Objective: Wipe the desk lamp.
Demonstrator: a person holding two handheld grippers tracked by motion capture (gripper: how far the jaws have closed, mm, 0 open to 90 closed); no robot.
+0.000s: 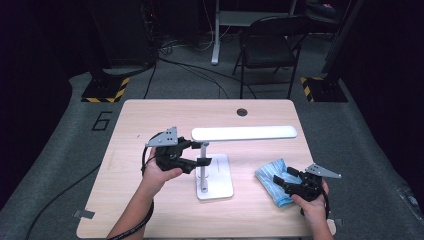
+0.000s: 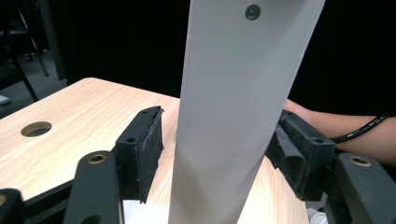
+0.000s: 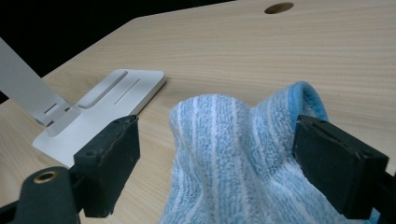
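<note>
A white desk lamp (image 1: 215,172) stands mid-tabletop (image 1: 150,115), its flat base just left of a blue striped cloth (image 1: 272,180). The left gripper (image 1: 197,155) reaches the lamp's upright post (image 2: 238,107), jaws apart on either side, the right pad seemingly touching, the left one short of it. The right gripper (image 3: 217,163) straddles the bunched cloth, jaws apart too. The cloth looks soft and limp, best pinched at a raised fold. The lamp looks rigid, smooth and top-heavy, so steadying it low on the post seems wise.

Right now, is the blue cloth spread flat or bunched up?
Bunched up. The blue cloth rises in a crumpled hump between the open jaws of the right gripper, not lying flat on the table.
</note>
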